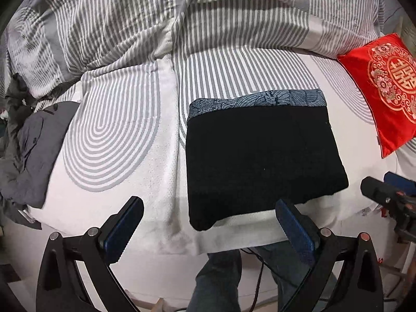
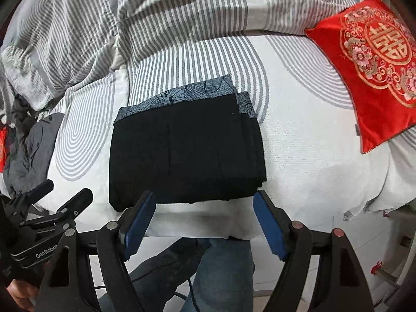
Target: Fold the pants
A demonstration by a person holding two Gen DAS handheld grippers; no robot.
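Observation:
The black pants [image 1: 262, 161] lie folded into a compact rectangle on the bed, with a blue patterned waistband [image 1: 257, 101] along the far edge. They also show in the right wrist view [image 2: 187, 153]. My left gripper [image 1: 208, 208] is open and empty, just in front of the pants' near left corner. My right gripper [image 2: 204, 200] is open and empty at the pants' near edge. The right gripper shows at the right edge of the left wrist view [image 1: 384, 192], and the left gripper at the lower left of the right wrist view [image 2: 59, 197].
A striped grey-and-white duvet [image 1: 208, 26] is bunched at the back of the bed. A red embroidered cushion [image 1: 384, 88] lies at the right. Grey clothes [image 1: 28, 150] are piled at the left. The person's legs in jeans [image 1: 221, 280] stand at the bed's front edge.

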